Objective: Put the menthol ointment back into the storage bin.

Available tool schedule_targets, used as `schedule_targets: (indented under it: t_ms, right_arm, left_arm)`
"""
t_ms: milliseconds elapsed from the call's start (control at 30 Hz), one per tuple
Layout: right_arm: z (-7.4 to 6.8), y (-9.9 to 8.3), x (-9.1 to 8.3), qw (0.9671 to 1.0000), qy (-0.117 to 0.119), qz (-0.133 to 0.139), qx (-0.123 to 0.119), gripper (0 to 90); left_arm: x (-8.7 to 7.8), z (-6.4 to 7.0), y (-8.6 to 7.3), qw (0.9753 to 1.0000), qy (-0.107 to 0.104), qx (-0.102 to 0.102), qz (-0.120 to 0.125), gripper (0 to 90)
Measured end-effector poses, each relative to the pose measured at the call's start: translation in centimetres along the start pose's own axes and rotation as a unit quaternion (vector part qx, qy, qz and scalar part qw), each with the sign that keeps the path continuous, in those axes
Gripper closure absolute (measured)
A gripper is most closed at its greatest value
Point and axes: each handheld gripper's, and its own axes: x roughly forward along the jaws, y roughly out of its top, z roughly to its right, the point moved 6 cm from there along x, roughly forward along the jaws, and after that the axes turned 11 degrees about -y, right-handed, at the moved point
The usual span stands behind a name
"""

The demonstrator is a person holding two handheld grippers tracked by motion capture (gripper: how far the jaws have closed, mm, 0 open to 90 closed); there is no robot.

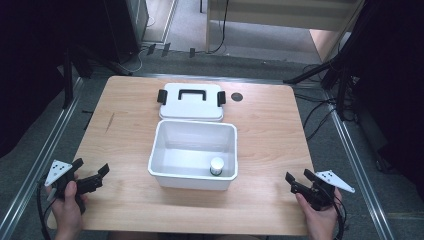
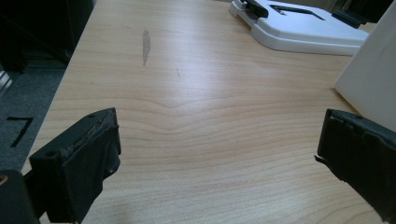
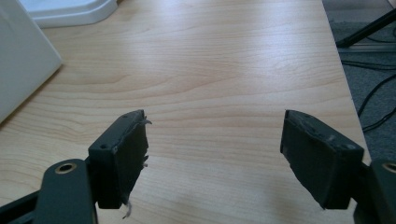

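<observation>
**Open bin, loose lid, both grippers idle at the near corners**

Pale wood makes up the table (image 1: 125,130), with grey floor and black stands around it. At the centre sits a white plastic bin (image 1: 193,154), open-topped, with a small white-capped bottle (image 1: 216,166) standing in its 5 o'clock corner. Touching the bin's rim at 12 o'clock lies its lid (image 1: 191,101), flat, with a black handle (image 1: 192,93) on top and a black latch at each end.

The left gripper (image 1: 98,175) rests at 7 o'clock, the right gripper (image 1: 297,180) at 5 o'clock; both have their jaws spread wide, holding nothing, well apart from the bin.

The lid looks light, stiff and smooth, so its flat faces would likely slip. The raised handle is probably the surest hold, or the two latch ends, one per gripper. The bottle is small, light and probably easy to tip; its cap or neck suits a pinch from above.
</observation>
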Motion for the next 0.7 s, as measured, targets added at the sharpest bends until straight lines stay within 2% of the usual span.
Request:
schedule_targets:
  t_ms: [100,167,267,333,567,700]
  right_arm:
    - [0.0,-0.4,-0.1,0.9999,0.002,0.008,0.010,23.6]
    - [-0.1,-0.2,-0.7,0.9993,0.021,0.028,0.011,21.8]
    - [0.5,-0.4,-1.0,0.9973,0.038,0.037,0.051,17.9]
    - [0.7,-0.4,-1.1,0.9966,0.037,0.040,0.062,18.3]
    - [0.6,-0.5,-1.2,0.9968,0.034,0.043,0.059,14.7]
    - [0.6,-0.5,-1.3,0.9971,0.018,0.048,0.056,13.8]
  left_arm:
    - [0.1,0.0,0.0,1.0000,0.001,0.000,-0.003,0.2]
    - [0.1,0.0,0.0,1.0000,0.001,0.003,-0.005,0.2]
    - [0.1,0.1,-0.1,1.0000,-0.003,0.001,-0.008,0.2]
    - [0.1,0.2,-0.1,0.9999,0.000,0.007,-0.010,0.2]
    - [0.1,0.4,-0.2,0.9999,-0.001,0.007,-0.011,0.2]
    - [0.0,0.4,-0.2,0.9999,-0.003,0.005,-0.009,0.2]
